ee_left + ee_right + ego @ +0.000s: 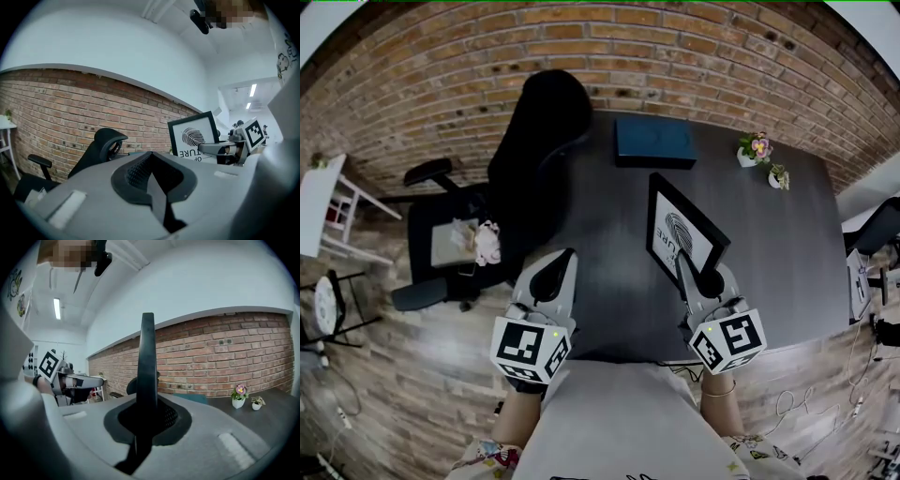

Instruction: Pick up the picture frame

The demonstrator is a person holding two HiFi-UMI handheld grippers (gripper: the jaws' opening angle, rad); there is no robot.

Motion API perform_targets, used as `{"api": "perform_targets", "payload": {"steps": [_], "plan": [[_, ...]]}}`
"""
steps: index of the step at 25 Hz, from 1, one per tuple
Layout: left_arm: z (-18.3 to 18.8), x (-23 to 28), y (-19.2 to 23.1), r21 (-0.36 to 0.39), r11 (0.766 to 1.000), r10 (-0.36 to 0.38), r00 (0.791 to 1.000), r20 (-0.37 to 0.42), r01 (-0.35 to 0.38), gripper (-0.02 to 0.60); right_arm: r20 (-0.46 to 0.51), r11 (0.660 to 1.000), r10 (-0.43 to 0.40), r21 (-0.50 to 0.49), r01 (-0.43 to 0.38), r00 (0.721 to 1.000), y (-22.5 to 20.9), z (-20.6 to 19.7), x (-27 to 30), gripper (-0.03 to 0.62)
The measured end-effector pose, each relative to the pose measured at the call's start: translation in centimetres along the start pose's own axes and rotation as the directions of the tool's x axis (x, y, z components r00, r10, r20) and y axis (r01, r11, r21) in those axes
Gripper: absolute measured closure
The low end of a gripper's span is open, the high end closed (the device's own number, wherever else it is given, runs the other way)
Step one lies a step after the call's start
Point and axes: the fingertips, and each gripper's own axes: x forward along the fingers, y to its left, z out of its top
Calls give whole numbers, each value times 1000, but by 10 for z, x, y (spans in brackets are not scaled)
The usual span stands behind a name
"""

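Our right gripper (696, 277) has its jaws shut tight on the edge of the picture frame (682, 230). The frame stands up thin and tall between these jaws. We cannot tell if it touches the dark surface (787, 253). Our left gripper (555, 281) has its jaws shut on nothing. The frame is off to their side.

We see our left gripper (151, 161) with its black jaws closed together and nothing between them. Beyond it the picture frame (193, 136) stands upright, black-edged, with a dark fingerprint-like print on white. The right gripper (204, 150) meets the frame's lower right edge, and its marker cube (253, 132) shows just behind. At left, a black office chair (101, 150) stands before a brick wall (70, 108).
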Motion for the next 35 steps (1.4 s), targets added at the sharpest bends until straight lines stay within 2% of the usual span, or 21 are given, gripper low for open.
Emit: {"api": "perform_targets", "payload": {"steps": [9, 21, 35], "plan": [[-1, -5, 6, 63, 997, 48, 999, 8, -49, 568, 3, 995, -56, -88, 56, 998, -3, -3, -8, 582], [-14, -12, 16, 59, 996, 70, 998, 1, -70, 568, 10, 996, -78, -37, 79, 997, -8, -10, -10, 582], [-10, -10, 17, 60, 995, 74, 997, 0, -74, 568, 7, 996, -76, -43, 76, 997, -7, -10, -10, 582]]}}
